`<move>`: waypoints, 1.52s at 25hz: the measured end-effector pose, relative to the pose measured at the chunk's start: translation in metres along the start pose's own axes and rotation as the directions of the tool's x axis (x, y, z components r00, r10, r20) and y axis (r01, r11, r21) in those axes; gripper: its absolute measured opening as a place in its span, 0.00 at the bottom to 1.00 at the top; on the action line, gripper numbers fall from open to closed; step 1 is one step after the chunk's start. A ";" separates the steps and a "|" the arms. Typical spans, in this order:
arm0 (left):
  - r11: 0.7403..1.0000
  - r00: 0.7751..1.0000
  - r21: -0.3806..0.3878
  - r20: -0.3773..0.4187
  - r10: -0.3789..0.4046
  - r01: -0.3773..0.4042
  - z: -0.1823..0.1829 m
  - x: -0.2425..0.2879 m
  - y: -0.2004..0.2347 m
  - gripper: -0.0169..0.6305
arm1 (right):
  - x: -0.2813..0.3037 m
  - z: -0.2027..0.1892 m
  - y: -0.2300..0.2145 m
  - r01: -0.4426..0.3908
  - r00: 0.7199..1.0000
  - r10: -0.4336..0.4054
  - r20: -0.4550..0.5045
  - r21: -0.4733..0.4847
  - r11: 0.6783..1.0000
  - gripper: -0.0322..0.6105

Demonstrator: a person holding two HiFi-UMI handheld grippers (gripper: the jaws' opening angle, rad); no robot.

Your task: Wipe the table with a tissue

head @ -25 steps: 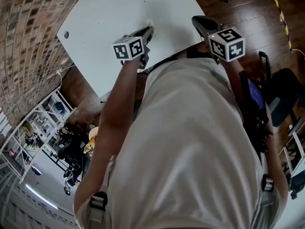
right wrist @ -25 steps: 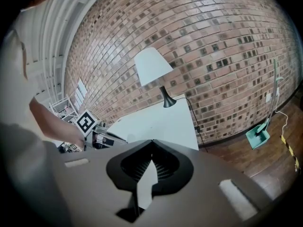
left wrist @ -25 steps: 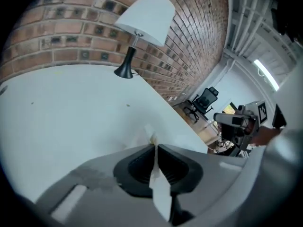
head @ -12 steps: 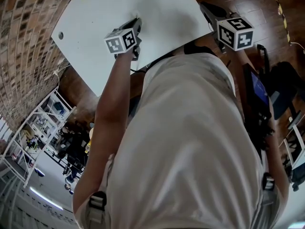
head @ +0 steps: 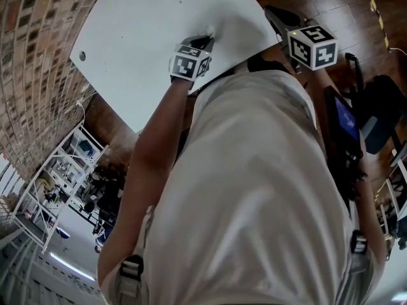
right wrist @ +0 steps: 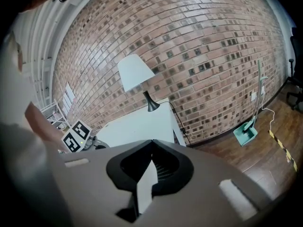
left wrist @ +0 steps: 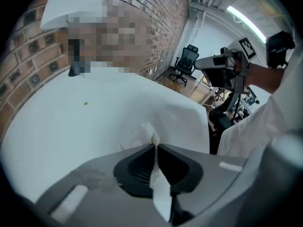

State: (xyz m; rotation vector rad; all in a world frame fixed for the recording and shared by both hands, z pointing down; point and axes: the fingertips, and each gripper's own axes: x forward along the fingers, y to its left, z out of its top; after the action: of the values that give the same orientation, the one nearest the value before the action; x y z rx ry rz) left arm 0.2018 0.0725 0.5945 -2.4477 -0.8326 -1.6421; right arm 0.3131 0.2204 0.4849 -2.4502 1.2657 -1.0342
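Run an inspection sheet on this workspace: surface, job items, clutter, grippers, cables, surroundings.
Surface: white table, one small greenish speck.
Job's things: crumpled white paper tissue, on the table ahead of the jaws.
Clutter: white-shaded lamp with black base.
Grippers: left gripper shut on the tissue; right gripper shut, beside the table; pale strip between its pads, unidentified.
Cables: black lamp cord over the table's edge.
Surroundings: brick wall, wooden floor, teal dustpan, black office chair.

Office: brick wall (right wrist: 199,56), swivel chair (left wrist: 185,63).
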 end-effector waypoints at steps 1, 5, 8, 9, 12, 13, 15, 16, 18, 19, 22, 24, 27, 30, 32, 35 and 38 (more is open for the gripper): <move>1.000 1.000 -0.011 -0.003 -0.021 0.021 0.002 0.002 -0.004 0.06 | 0.000 0.000 -0.001 0.001 1.000 -0.001 0.000 0.003 1.000 0.06; 0.993 0.994 0.043 -0.018 -0.109 0.110 0.016 0.017 -0.038 0.06 | -0.002 -0.004 -0.002 0.007 1.000 -0.007 0.001 0.009 1.000 0.06; 0.978 0.985 0.120 -0.040 -0.169 0.173 0.028 0.030 -0.069 0.06 | -0.003 -0.006 0.000 0.006 1.000 -0.006 -0.002 0.011 1.000 0.06; 0.974 0.983 0.140 -0.043 -0.176 0.180 0.032 0.033 -0.073 0.06 | -0.002 -0.006 0.001 0.005 1.000 -0.005 -0.003 0.011 1.000 0.06; 0.977 0.989 0.153 -0.011 -0.151 0.151 0.044 0.032 -0.064 0.06 | 0.000 -0.003 0.003 0.002 1.000 -0.002 -0.005 0.006 1.000 0.06; 0.983 0.992 0.137 0.018 -0.127 0.124 0.049 0.028 -0.055 0.06 | 0.000 -0.002 0.003 0.000 1.000 0.000 -0.005 0.004 1.000 0.06; 0.995 0.994 0.075 0.087 -0.069 0.062 0.057 0.017 -0.028 0.06 | 0.002 -0.001 0.003 -0.007 1.000 0.007 -0.005 0.000 1.000 0.06; 0.999 0.993 0.037 0.117 -0.034 0.030 0.060 0.011 -0.012 0.06 | 0.003 -0.001 0.004 -0.012 1.000 0.012 -0.006 -0.002 1.000 0.06; 0.998 0.985 -0.053 0.169 0.035 -0.026 0.060 -0.002 0.019 0.06 | 0.005 -0.002 0.007 -0.026 1.000 0.026 -0.012 -0.008 1.000 0.06; 0.993 0.980 -0.106 0.189 0.069 -0.050 0.058 -0.010 0.035 0.06 | 0.007 -0.003 0.009 -0.036 0.999 0.035 -0.019 -0.012 0.999 0.06; 0.957 0.958 -0.252 0.208 0.199 -0.144 0.054 -0.039 0.085 0.06 | 0.016 -0.005 0.017 -0.066 0.997 0.065 -0.039 -0.019 0.998 0.06; 0.926 0.940 -0.327 0.215 0.265 -0.187 0.052 -0.050 0.116 0.06 | 0.022 -0.002 0.019 -0.077 0.996 0.076 -0.044 -0.018 0.997 0.06; 0.903 0.931 -0.372 0.202 0.305 -0.216 0.055 -0.054 0.149 0.06 | 0.027 0.002 0.018 -0.084 0.995 0.083 -0.050 -0.021 0.996 0.06; 0.903 0.933 -0.357 0.172 0.315 -0.239 0.060 -0.048 0.168 0.06 | 0.029 0.005 0.013 -0.076 0.996 0.075 -0.054 -0.021 0.997 0.06; 0.904 0.934 -0.351 0.167 0.316 -0.243 0.065 -0.043 0.175 0.06 | 0.029 0.006 0.009 -0.067 0.996 0.066 -0.053 -0.015 0.998 0.06; 0.910 0.938 -0.328 0.147 0.315 -0.254 0.069 -0.034 0.180 0.06 | 0.028 0.004 0.003 -0.055 0.997 0.054 -0.058 -0.002 0.999 0.06; 0.908 0.939 -0.319 0.121 0.323 -0.272 0.068 -0.029 0.183 0.06 | 0.028 0.002 -0.004 -0.040 0.997 0.040 -0.064 0.008 0.999 0.06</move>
State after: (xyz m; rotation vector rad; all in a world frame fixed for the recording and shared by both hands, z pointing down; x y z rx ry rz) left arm 0.3377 -0.0701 0.5816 -2.7756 -0.2069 -1.5550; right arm 0.3276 0.2010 0.4989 -2.3947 1.3228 -1.1130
